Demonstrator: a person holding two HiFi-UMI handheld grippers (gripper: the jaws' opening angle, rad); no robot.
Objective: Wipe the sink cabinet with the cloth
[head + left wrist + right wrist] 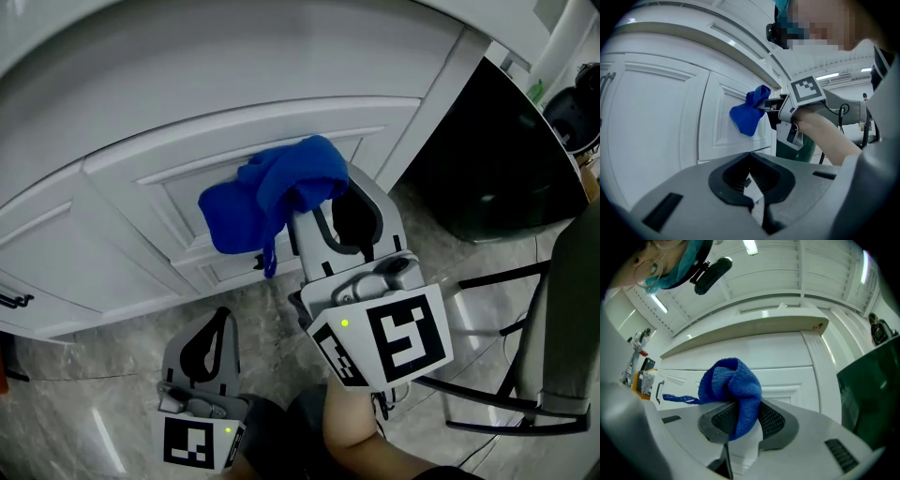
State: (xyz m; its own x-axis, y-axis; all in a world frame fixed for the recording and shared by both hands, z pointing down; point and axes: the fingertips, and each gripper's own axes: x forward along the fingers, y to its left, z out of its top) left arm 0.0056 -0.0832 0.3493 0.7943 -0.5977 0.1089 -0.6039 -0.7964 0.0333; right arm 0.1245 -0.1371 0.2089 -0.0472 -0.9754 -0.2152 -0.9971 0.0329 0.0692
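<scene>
Head view: blue cloth (272, 192) bunched at the tip of the right gripper (314, 217) and laid against the recessed door panel (192, 192) of the sink cabinet (103, 202), apparently so that the wad, not the jaws, meets the white paint. Left gripper (222, 317) held low over the marbled floor (103, 375), well apart from the cloth, jaws drawn together on nothing, judged idle for now. Dark unit (497, 159) just beside the cabinet's right post. Left gripper view: left gripper (752, 180) pinched nearly closed and bare between its pads; beyond it, cloth (749, 115) against the door, seemingly touching, with the right gripper (774, 111) pushing from the side. Right gripper view: right gripper (740, 420) clenched on the cloth (733, 387), a fold hanging down between the ribbed pads, a loose tag trailing left toward a black handle (659, 391). Sole container — the cabinet itself (787, 364): doors closed, contents unseen.
</scene>
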